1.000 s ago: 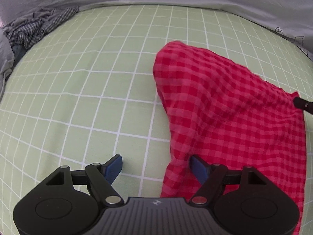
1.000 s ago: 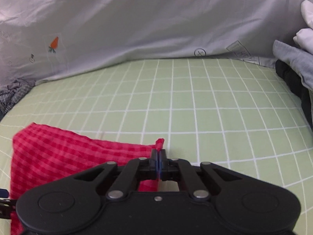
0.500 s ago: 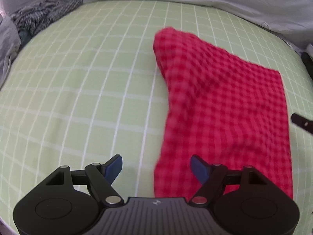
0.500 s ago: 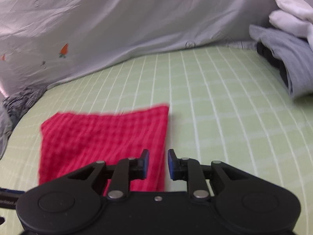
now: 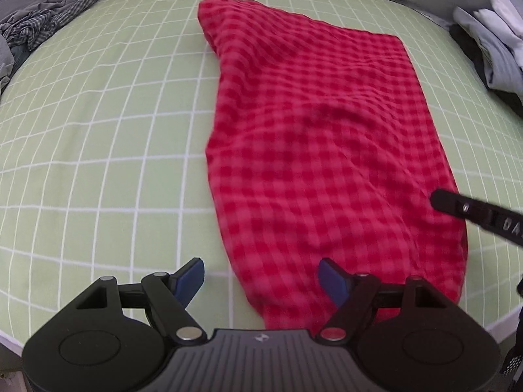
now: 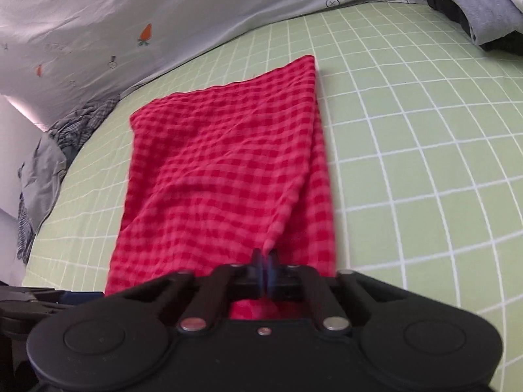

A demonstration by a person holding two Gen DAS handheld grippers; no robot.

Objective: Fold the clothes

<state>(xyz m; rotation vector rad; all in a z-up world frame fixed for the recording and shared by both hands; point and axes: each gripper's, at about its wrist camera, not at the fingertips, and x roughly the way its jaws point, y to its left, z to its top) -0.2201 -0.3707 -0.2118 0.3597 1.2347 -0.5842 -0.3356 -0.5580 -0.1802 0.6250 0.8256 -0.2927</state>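
Observation:
A red checked cloth [image 5: 320,137] lies spread, lightly wrinkled, on the green grid bedsheet [image 5: 98,130]. My left gripper [image 5: 261,277] hangs open over the cloth's near left corner, and its blue pads [image 5: 191,276] press on nothing. In the right wrist view the same cloth [image 6: 222,170] runs away from me. My right gripper [image 6: 265,261] is shut on a pinch of its near edge, which rises to a point at the pads. One of the right gripper's black fingers [image 5: 457,204] shows at the cloth's right side.
A crumpled pile of grey checked garments [image 5: 42,26] lies at the far left. Folded grey and white clothes [image 6: 467,9] are stacked at the far right. A pale sheet with carrot prints [image 6: 130,16] rises behind the bed. The mattress edge [image 5: 497,323] runs close at the near right.
The right gripper let go of the far corner, opened, drew back along the cloth and shut on its near edge. The left gripper pulled back too. The cloth now lies flat.

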